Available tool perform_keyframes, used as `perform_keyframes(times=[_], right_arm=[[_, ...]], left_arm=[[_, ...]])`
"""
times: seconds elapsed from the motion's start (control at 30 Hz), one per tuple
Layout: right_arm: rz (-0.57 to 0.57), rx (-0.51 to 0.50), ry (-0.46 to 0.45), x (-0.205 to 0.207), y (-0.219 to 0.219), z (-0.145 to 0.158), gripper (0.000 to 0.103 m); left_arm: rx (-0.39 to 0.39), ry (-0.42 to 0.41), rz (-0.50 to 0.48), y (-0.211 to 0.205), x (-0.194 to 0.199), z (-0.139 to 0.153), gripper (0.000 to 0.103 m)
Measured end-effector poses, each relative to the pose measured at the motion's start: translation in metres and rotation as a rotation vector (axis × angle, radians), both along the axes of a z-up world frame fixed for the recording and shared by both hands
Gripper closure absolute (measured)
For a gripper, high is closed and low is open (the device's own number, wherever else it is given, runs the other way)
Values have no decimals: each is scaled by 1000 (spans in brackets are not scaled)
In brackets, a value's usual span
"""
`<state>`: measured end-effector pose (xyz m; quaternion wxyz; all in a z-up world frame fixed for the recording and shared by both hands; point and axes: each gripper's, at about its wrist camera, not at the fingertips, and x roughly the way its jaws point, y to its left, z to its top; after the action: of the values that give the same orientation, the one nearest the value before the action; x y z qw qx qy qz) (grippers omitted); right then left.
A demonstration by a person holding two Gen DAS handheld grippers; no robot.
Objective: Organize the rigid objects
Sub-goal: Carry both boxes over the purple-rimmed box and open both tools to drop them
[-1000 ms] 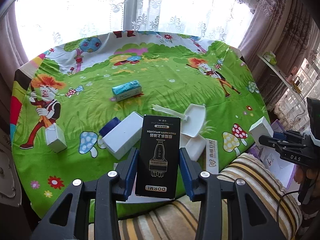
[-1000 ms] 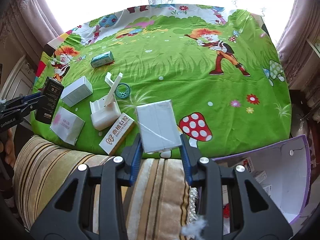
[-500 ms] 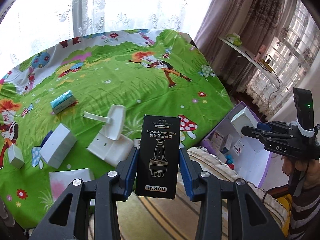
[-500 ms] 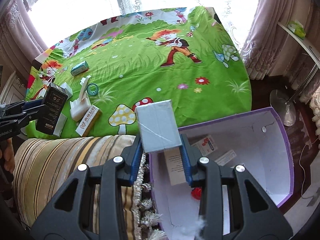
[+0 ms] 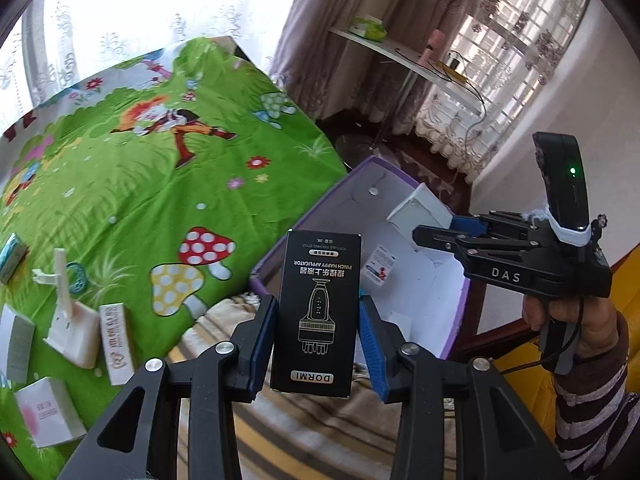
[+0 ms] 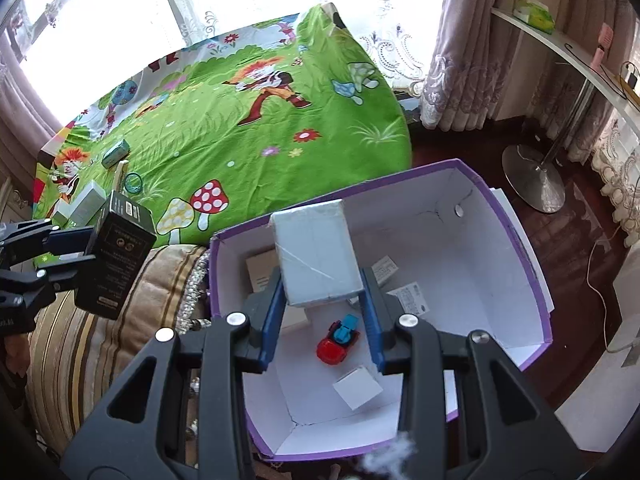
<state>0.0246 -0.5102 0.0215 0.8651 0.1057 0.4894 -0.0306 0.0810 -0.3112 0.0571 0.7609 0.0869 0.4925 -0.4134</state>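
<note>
Green cartoon cloth – hand-held grippers clamp black box, white box.

Black box: glossy printed card w/ gold lettering. White box: matt paper wrap, creased. Purple bin: cardboard, matt white inside. Fingers: matt black plastic, blue pads. Green cloth: soft, printed. Toy car: shiny plastic

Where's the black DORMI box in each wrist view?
Left wrist: black DORMI box bottom centre, clamped upright in the left gripper.
Right wrist: same box at the left edge, end-on, held beside the striped cushion.
Shared landmark: purple bin, right of the box in both.
</note>
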Motion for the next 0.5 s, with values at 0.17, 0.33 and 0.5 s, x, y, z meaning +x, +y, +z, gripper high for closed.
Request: perform_keyframes(times=[0.17, 0.33, 0.5], right_arm=[[-65, -2, 11, -18, -29, -5, 63], [-124, 7, 25, -32, -55, -12, 63], [-154, 16, 24, -40, -68, -14, 63]], left_arm=[[15, 59, -101, -42, -17, -12, 62], [45, 117, -197, -78, -36, -27, 62], [98, 179, -264, -102, -49, -42, 62]])
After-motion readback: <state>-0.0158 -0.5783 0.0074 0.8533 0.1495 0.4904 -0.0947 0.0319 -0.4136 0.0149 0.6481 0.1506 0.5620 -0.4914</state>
